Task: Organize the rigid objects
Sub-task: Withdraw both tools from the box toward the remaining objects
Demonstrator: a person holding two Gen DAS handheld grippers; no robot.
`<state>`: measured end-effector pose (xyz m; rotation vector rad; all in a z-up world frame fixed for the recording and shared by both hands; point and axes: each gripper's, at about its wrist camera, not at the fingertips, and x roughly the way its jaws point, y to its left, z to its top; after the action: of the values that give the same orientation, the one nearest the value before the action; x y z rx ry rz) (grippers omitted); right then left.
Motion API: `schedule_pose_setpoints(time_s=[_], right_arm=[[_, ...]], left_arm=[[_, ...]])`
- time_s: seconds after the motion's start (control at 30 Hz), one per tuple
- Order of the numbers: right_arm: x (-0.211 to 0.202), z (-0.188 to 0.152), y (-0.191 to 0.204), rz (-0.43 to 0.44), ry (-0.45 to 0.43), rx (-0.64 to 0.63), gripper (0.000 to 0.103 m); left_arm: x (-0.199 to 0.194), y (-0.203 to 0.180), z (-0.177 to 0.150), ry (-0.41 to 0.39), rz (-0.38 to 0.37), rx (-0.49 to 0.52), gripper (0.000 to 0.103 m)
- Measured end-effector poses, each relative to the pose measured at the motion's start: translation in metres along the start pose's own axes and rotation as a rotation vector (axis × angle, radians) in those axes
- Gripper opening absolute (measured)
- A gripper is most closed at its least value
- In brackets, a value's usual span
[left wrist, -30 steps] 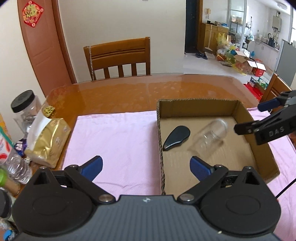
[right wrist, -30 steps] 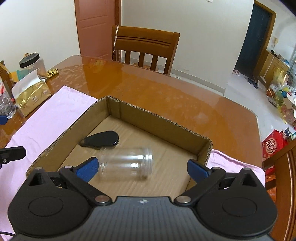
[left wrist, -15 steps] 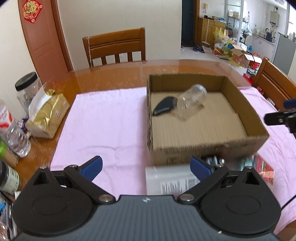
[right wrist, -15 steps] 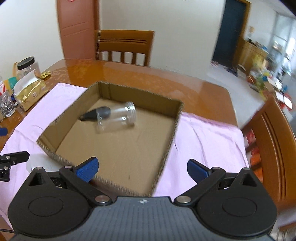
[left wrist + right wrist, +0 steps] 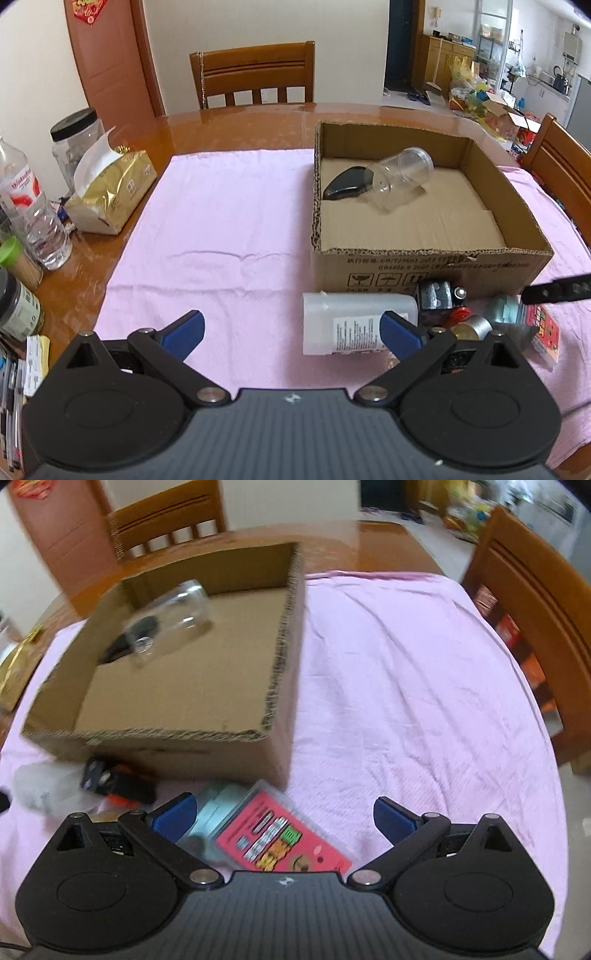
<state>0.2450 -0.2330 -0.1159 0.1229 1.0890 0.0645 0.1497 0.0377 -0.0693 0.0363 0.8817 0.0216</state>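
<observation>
An open cardboard box [image 5: 424,266] [image 5: 280,657] sits on a pink cloth. Inside it a clear plastic jar [image 5: 400,177] [image 5: 173,613] lies on its side against a black flat object [image 5: 345,183]. In front of the box lie a white bottle [image 5: 354,326], a small black and red toy [image 5: 441,299] [image 5: 118,779], a metal cap [image 5: 474,326] and a pink card pack [image 5: 284,840] [image 5: 543,326]. My left gripper [image 5: 291,332] is open above the cloth near the white bottle. My right gripper [image 5: 284,819] is open over the pink card pack.
On the table's left side stand a gold tissue pack [image 5: 110,195], a water bottle [image 5: 31,218], a black-lidded jar [image 5: 75,144] and more jars. Wooden chairs stand at the far side [image 5: 255,75] and at the right [image 5: 532,602]. Pink cloth [image 5: 406,686] spreads right of the box.
Both grippers have pulled back from over the box toward the near table edge. The loose items in front of the box have come into view. The right view has swung right.
</observation>
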Motion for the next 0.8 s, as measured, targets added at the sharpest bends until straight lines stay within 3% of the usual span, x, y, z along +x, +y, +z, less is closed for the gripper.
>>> schedule_pose_setpoints(time_s=[0.4, 0.53, 0.8], right_arm=[[0.014, -0.018, -0.018, -0.039, 0.021, 0.075, 0.103], [0.013, -0.029, -0.022, -0.099, 0.045, 0.046, 0.103], [0.011, -0.041, -0.012, -0.086, 0.052, -0.015, 0.103]], left_arm=[[0.0, 0.001, -0.007, 0.016, -0.019, 0.029, 0.1], [0.001, -0.001, -0.01, 0.021, -0.038, 0.047, 0.1], [-0.002, -0.002, -0.016, 0.024, -0.07, 0.112, 0.1]])
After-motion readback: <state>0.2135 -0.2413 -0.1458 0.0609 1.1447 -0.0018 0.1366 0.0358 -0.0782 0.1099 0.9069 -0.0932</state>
